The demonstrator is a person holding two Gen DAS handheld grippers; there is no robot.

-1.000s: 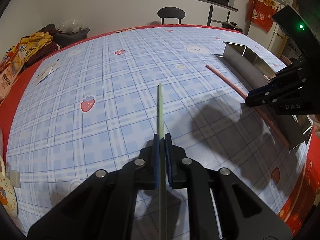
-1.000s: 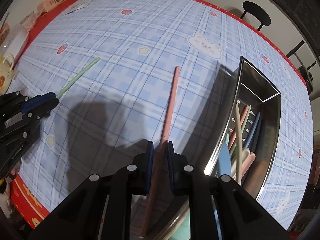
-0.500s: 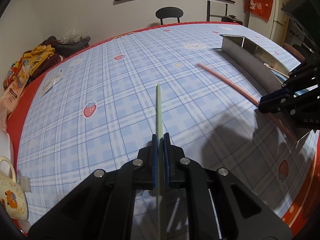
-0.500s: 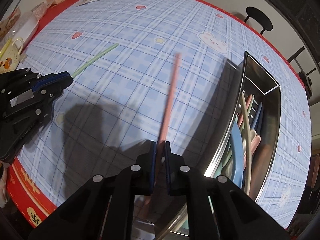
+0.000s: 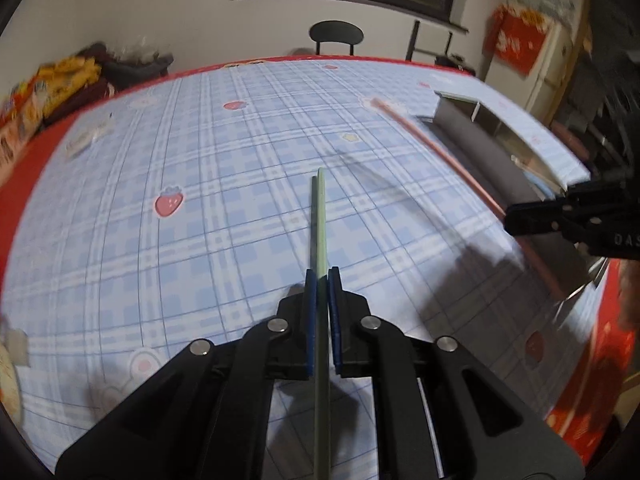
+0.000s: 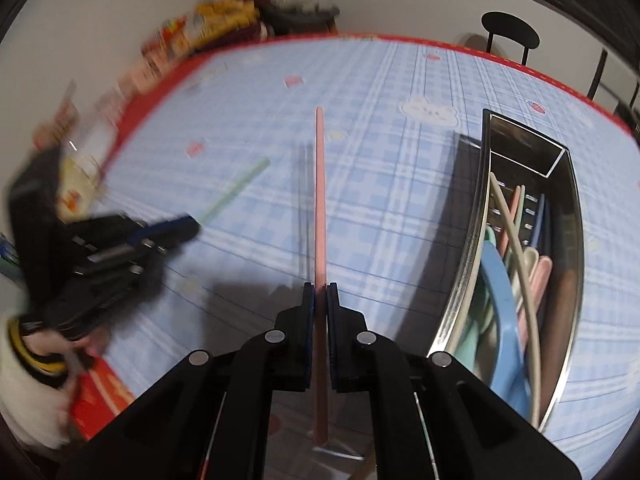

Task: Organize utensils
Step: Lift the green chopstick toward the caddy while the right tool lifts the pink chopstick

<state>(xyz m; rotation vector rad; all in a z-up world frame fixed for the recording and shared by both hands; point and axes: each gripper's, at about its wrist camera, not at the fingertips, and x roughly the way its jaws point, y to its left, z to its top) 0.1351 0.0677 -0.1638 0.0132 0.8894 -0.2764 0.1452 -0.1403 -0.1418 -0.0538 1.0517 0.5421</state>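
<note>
Blue plaid tablecloth (image 5: 224,216) all round, and both your tools are loaded. Your left gripper (image 5: 322,280) is clamped on the green stick (image 5: 320,216), lifted off the cloth and pointing straight out ahead. Your right gripper (image 6: 320,292) is pinched on the pink stick (image 6: 320,184), also in the air. The steel bin (image 6: 568,240) sits just right of that pink stick and already holds a bunch of pastel spoons and sticks, so I'd say most of the sorting is done and these two are what's left on the cloth. Nothing lies between the pink stick and the bin. Snack bags (image 6: 200,28) and a chair (image 5: 336,34) sit well away past the bin's far end.
</note>
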